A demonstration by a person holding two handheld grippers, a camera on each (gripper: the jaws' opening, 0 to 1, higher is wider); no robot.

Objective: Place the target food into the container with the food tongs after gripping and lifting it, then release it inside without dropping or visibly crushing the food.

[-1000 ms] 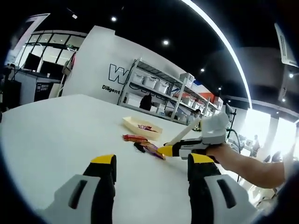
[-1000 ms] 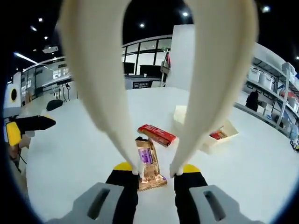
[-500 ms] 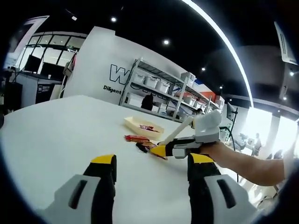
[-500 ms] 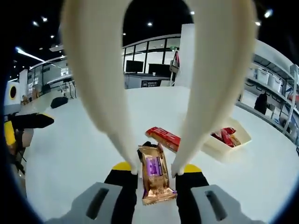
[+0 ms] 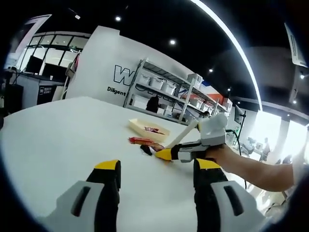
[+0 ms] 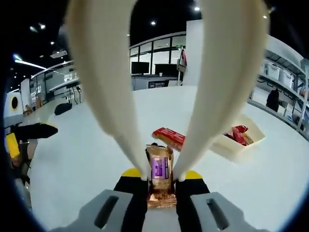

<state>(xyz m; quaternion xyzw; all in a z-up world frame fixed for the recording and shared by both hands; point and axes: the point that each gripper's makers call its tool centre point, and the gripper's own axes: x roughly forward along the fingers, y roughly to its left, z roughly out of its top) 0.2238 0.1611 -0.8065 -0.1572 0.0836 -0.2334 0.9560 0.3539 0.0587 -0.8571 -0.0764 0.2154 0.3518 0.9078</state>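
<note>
A gold snack bar with a purple label (image 6: pixel 161 166) lies on the white table between the tips of cream food tongs (image 6: pixel 111 87). My right gripper (image 6: pixel 161 175) holds the tongs; their tips sit against the bar's two sides. Just behind the bar are a red bar (image 6: pixel 168 137) and a small black thing (image 6: pixel 153 144). The cream container (image 6: pixel 232 150) with red packets stands at the right. In the left gripper view the right gripper (image 5: pixel 162 154) reaches in from the right, near the red bar (image 5: pixel 137 140) and container (image 5: pixel 145 126). My left gripper (image 5: pixel 157 165) hovers open, holding nothing.
The white table (image 5: pixel 58 135) stretches wide around the food. The left gripper (image 6: pixel 29 131) shows at the left edge of the right gripper view. Shelving with bins (image 5: pixel 164 89) and a white wall stand beyond the table. A person's forearm (image 5: pixel 260 171) comes in from the right.
The right gripper has moved forward over the gold bar, and the tong tips have drawn closer together against its sides. The left gripper has stayed put.
</note>
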